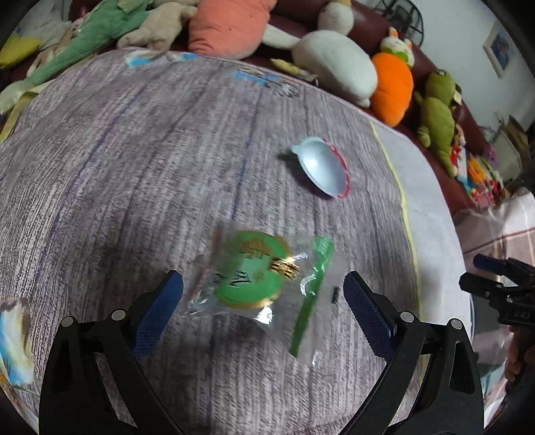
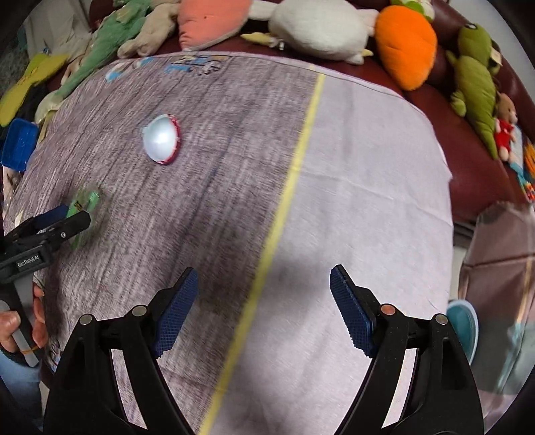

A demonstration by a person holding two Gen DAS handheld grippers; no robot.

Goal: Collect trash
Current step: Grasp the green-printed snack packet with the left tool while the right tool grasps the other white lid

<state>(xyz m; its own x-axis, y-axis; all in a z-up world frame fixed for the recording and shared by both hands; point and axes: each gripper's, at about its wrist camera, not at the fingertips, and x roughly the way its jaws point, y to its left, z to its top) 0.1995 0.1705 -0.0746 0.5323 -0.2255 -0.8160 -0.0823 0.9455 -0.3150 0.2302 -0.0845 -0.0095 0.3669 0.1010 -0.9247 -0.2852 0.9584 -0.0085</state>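
Observation:
A clear plastic wrapper with a green and gold label [image 1: 259,277] lies flat on the purple-grey cloth [image 1: 133,160]. My left gripper [image 1: 262,294] is open, its fingers on either side of the wrapper's near part, just above it. A silver foil lid with a red rim [image 1: 322,165] lies farther away, right of centre. In the right wrist view the lid [image 2: 162,139] lies far left and the wrapper [image 2: 83,210] is partly hidden by the left gripper [image 2: 72,215]. My right gripper [image 2: 264,297] is open and empty over the cloth's yellow stripe [image 2: 287,187].
Plush toys line the dark red sofa behind the cloth: an orange carrot [image 2: 406,43], a white plush [image 2: 321,26], a green dinosaur [image 2: 476,77]. A blue tray [image 2: 18,144] sits at the left edge. A teal object [image 2: 463,323] lies at the right.

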